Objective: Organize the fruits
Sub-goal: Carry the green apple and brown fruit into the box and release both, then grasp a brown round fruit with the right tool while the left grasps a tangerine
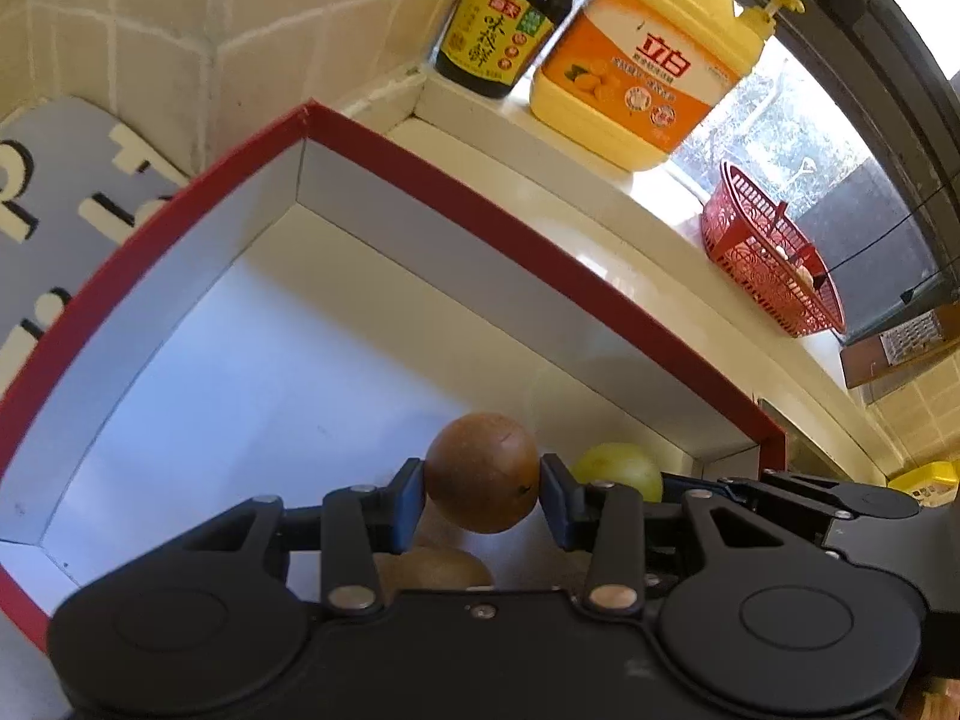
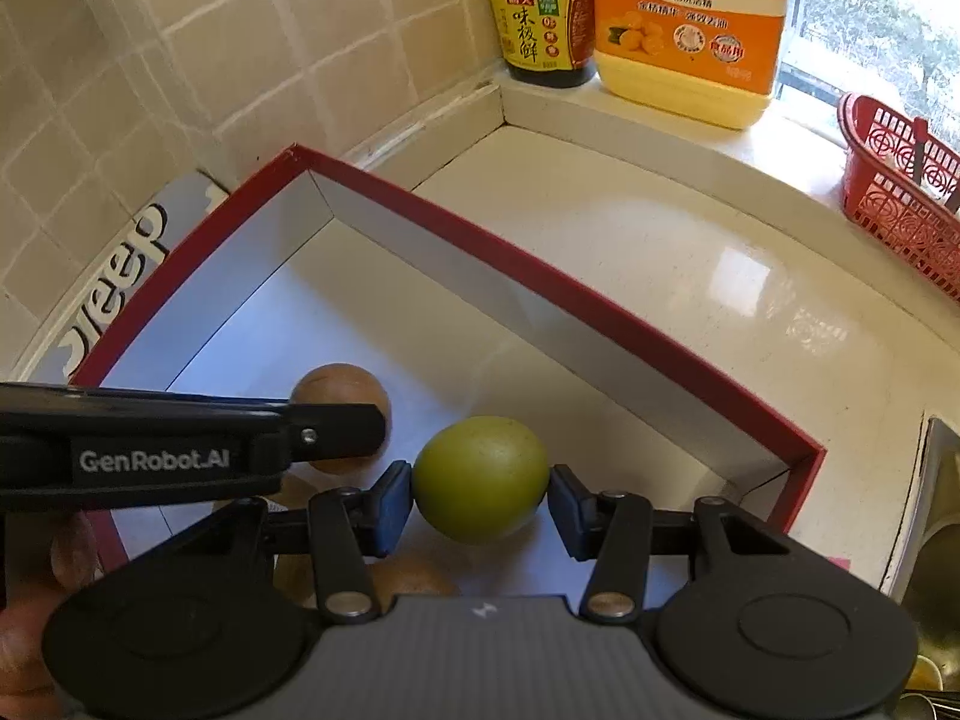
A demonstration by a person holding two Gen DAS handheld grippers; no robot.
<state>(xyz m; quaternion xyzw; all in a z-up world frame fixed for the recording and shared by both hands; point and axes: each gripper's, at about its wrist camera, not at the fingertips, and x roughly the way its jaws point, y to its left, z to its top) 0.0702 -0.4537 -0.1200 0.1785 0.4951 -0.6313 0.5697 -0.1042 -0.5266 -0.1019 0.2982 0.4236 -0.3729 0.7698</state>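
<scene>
Brown fruit point(image 1: 483, 471): round, dull-skinned, pinched at its widest girth by the left tongs point(image 1: 483, 495), held above the floor of the red-rimmed box point(image 1: 480, 213).
Green fruit point(image 2: 480, 477): smooth and round, pinched the same way by the right tongs point(image 2: 480, 501), inside the box near its right-hand corner.
Handling: both look light and firm, probably slippery (a round skin rolls out of flat pads), so holding across the middle seems safest.
Other fruit point(image 2: 414, 579): brownish pieces lie on the box floor beneath the tongs.
Desk point(image 2: 690, 252): pale, glossy, carries the box.
Beyond the box: soy sauce bottle point(image 2: 540, 12), orange detergent jug point(image 2: 690, 30), red basket point(image 2: 900, 180) on the sill.
</scene>
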